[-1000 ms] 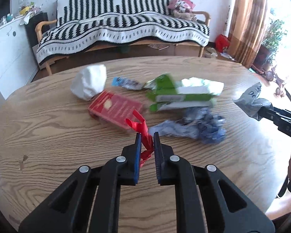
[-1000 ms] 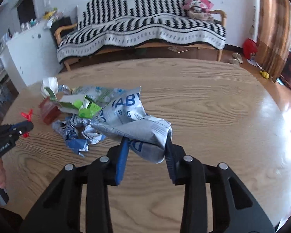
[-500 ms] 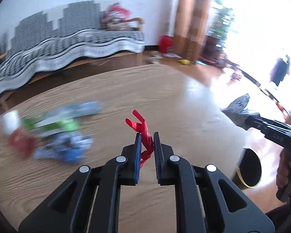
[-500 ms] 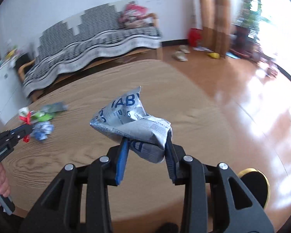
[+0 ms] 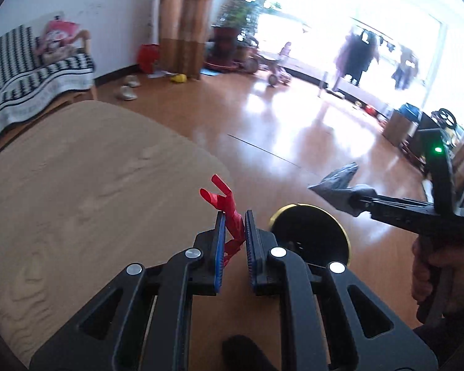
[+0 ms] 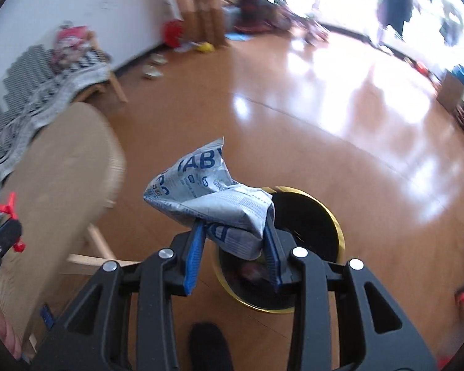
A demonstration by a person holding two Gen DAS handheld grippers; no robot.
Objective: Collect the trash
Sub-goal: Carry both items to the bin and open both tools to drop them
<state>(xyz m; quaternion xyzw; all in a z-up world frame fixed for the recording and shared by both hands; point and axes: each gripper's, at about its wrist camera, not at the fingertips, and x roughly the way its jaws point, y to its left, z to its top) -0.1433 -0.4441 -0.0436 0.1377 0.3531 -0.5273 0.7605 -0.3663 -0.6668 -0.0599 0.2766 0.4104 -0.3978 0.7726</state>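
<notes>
My left gripper is shut on a twisted red wrapper and holds it over the table's right edge. My right gripper is shut on a crumpled white-and-blue packet and holds it above a round black bin with a gold rim on the floor. In the left wrist view the bin lies just right of my left gripper, and the right gripper with its packet hangs above it. The left gripper also shows at the left edge of the right wrist view.
The round wooden table fills the left side. A striped sofa stands behind it. Shiny wooden floor stretches to a bright window with plants and a curtain.
Both grippers have swung right, away from the trash pile on the table, each keeping its piece. The bin on the floor has come into view below the right gripper.
</notes>
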